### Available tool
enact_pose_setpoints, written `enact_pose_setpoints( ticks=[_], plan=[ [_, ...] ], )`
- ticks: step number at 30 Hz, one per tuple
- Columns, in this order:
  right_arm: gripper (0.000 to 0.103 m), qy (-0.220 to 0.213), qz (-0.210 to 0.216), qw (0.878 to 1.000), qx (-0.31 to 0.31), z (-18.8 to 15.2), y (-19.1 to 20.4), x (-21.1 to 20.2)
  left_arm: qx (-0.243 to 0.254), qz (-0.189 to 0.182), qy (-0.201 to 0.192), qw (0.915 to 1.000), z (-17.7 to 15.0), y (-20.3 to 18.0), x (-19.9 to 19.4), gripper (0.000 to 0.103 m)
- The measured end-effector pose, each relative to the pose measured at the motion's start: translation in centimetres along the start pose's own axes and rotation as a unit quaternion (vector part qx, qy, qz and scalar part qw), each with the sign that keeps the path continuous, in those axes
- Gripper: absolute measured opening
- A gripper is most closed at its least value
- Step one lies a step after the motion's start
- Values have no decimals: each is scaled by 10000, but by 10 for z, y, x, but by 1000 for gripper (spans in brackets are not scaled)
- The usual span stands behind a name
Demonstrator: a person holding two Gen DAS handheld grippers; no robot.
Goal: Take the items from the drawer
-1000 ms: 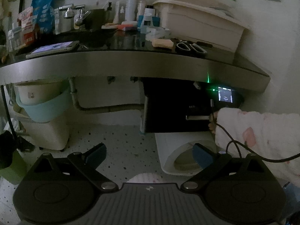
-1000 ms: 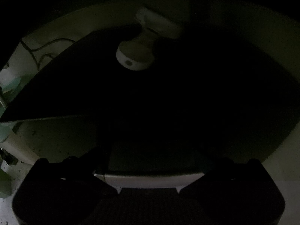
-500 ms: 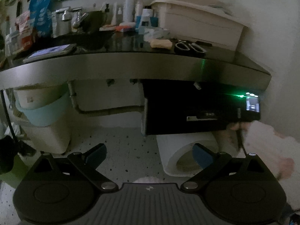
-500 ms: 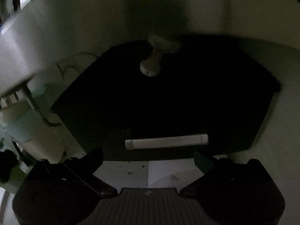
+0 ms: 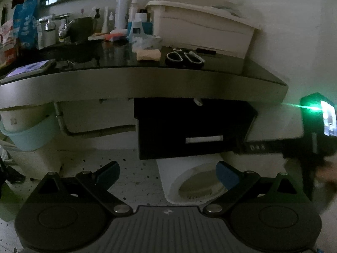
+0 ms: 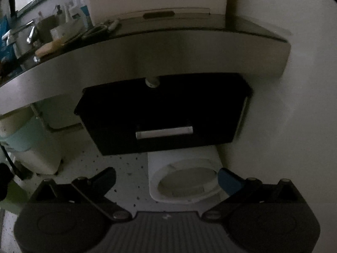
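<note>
Drawer [image 6: 164, 113]: black, silver handle [image 6: 164, 132], under the counter [image 6: 147, 50], above a white bin [image 6: 185, 181]. Right gripper [image 6: 166, 178]: jaws wide, empty, facing the drawer, apart from it. Left gripper [image 5: 167, 171]: jaws wide, empty, likewise apart.

Black drawer [image 6: 162, 113] with pale bar handle [image 6: 164, 132], under the counter

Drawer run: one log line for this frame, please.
phase: approach | drawer: shut, handle untouched | left gripper: open, empty | right gripper: open, empty, facing drawer
</note>
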State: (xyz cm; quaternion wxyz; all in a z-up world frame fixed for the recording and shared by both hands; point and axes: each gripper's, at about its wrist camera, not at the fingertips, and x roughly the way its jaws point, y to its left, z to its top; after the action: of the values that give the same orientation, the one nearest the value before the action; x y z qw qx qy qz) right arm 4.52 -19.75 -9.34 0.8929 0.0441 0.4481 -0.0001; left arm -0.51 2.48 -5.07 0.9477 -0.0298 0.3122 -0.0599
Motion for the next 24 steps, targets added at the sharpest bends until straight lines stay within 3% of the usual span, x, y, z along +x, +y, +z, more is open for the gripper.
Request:
enact_pose_setpoints(
  ticks=[6,11,13,15,19,22,24],
  plan=[
    [103,-499,-373,9976,-299,9,2,-54,44,-201,133,9997,20,-13,1,98],
    [103,-504,-327,9978,-297,15,-5,-86,112,-258,69,9996,34,-27,-7,98],
    [103,-492,-262,9983,-192,16,-8,-96,96,-88,199,9997,39,-32,-10,88],
    [103,-462,-204,9987,-79,16,-10,-105,45,85,290,9995,44,-36,-13,88],
    [103,-444,-107,9989,36,16,-12,-123,-76,-5,381,9992,52,-36,-22,89],
    [103,-483,-84,9988,30,15,-12,-136,-25,156,418,9990,58,-38,-28,90],
    [103,-507,-100,9987,-10,16,-10,-141,4,236,390,9990,60,-39,-30,95]
  ],
)
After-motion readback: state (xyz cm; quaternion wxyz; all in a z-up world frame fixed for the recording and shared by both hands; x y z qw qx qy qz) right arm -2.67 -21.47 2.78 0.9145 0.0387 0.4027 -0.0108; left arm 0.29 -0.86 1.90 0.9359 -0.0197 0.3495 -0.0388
